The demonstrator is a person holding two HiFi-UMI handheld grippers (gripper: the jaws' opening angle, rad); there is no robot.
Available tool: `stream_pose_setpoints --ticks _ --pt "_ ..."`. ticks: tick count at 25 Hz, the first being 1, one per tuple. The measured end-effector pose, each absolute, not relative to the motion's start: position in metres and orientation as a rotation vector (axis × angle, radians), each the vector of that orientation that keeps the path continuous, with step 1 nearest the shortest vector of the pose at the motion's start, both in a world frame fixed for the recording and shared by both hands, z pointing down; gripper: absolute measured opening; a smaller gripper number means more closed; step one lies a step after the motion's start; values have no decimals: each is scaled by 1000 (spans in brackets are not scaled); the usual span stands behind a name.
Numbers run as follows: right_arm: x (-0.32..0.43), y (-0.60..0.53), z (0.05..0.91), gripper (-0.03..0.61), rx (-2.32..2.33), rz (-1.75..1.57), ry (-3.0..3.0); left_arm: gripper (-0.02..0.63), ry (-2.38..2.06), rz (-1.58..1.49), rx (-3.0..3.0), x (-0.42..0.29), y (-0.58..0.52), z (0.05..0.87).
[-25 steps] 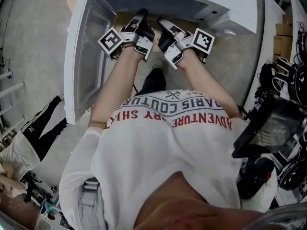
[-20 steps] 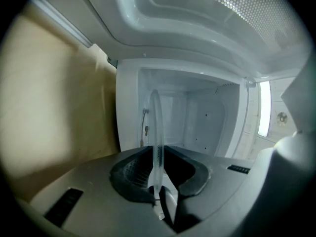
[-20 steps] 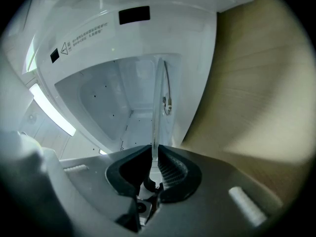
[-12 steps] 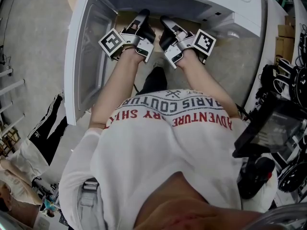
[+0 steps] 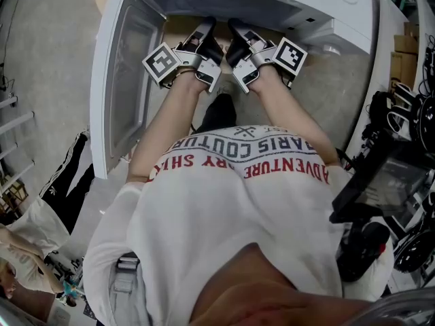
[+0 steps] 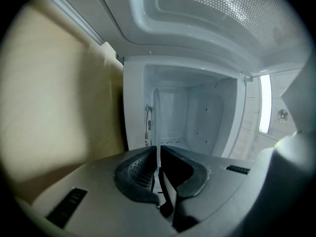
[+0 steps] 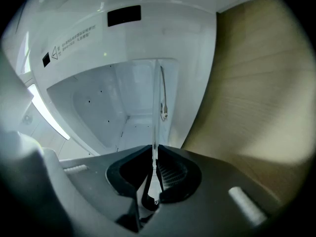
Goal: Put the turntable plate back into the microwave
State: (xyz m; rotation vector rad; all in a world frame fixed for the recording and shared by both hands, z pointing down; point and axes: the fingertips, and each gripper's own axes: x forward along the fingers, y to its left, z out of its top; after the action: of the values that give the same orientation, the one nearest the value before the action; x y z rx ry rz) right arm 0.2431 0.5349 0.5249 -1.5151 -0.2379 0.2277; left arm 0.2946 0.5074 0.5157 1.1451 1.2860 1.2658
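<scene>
The clear glass turntable plate (image 6: 157,125) shows edge-on as a thin pale line in both gripper views, the plate (image 7: 157,102) reaching toward the white microwave cavity (image 6: 197,117). My left gripper (image 6: 158,157) is shut on its rim, and my right gripper (image 7: 153,158) is shut on the rim opposite. In the head view the left gripper (image 5: 206,27) and the right gripper (image 5: 234,27) sit close together at the mouth of the microwave (image 5: 326,5). The plate itself cannot be made out in that view.
The microwave door (image 5: 126,80) hangs open at the left. A beige wooden panel (image 6: 54,107) flanks the cavity, the same panel (image 7: 247,93) showing in the right gripper view. Black equipment (image 5: 384,182) stands at the right. Another person (image 5: 47,195) is at lower left.
Both grippers have moved a little farther toward the microwave opening and drawn slightly closer together, still holding the plate.
</scene>
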Motion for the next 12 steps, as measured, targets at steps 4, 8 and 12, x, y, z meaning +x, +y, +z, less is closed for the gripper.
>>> stream_pose_setpoints --ticks 4,8,12 --pt "244 538 526 31 -1512 221 -259 23 1282 1266 1155 297 511 517" --pt "249 547 522 31 -1518 222 -287 23 1286 1268 1156 300 519 515" --pt "249 548 518 30 -1522 232 -281 23 1279 1268 1161 301 522 516"
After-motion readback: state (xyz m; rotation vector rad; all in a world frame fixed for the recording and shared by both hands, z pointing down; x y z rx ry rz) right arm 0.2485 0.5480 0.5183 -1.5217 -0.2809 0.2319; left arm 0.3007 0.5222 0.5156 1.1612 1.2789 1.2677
